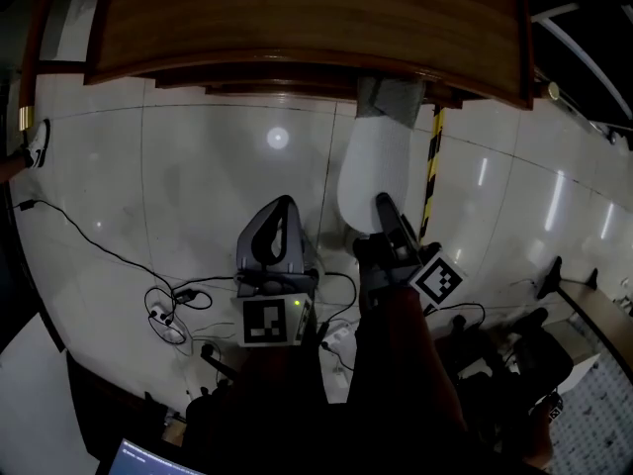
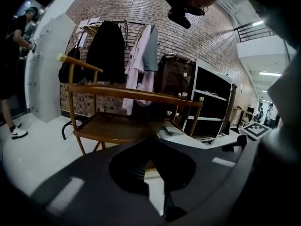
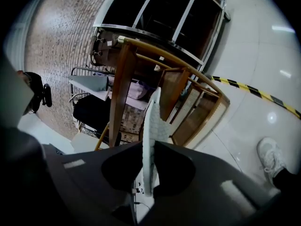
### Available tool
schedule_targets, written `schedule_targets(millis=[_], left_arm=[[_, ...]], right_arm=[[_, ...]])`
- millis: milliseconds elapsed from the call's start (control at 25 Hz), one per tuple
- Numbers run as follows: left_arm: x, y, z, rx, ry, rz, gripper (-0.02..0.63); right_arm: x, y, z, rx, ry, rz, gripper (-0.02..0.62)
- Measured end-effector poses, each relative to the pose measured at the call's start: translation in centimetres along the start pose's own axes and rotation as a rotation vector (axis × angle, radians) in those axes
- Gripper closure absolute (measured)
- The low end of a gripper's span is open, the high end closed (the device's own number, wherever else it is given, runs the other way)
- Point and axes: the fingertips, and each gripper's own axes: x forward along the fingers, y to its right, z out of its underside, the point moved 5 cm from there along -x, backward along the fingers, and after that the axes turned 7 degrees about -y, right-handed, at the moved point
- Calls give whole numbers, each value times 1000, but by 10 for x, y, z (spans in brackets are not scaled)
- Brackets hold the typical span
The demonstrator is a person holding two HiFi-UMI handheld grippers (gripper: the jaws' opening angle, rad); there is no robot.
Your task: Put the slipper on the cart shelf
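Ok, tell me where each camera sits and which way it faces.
Head view: on the person's head, facing steeply down at floor and wooden cart; shows left claw, right claw and a forearm.
Left gripper view: on the left claw, facing the cart and hanging clothes; shows its jaws.
Right gripper view: on the right claw, rolled sideways, facing the cart; jaws clamp the slipper.
All three share the cart.

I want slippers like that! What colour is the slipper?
The slipper is white, seen best in the head view.

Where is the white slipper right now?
In the head view the slipper is right of centre, pinched in the right gripper, just in front of the wooden cart.
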Motion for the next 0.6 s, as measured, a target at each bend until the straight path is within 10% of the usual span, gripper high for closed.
schedule_targets(millis=[600], left_arm=[[-49, -8, 5, -5, 5, 66, 591]], right_arm=[[-77, -36, 87, -213, -54, -46, 546]])
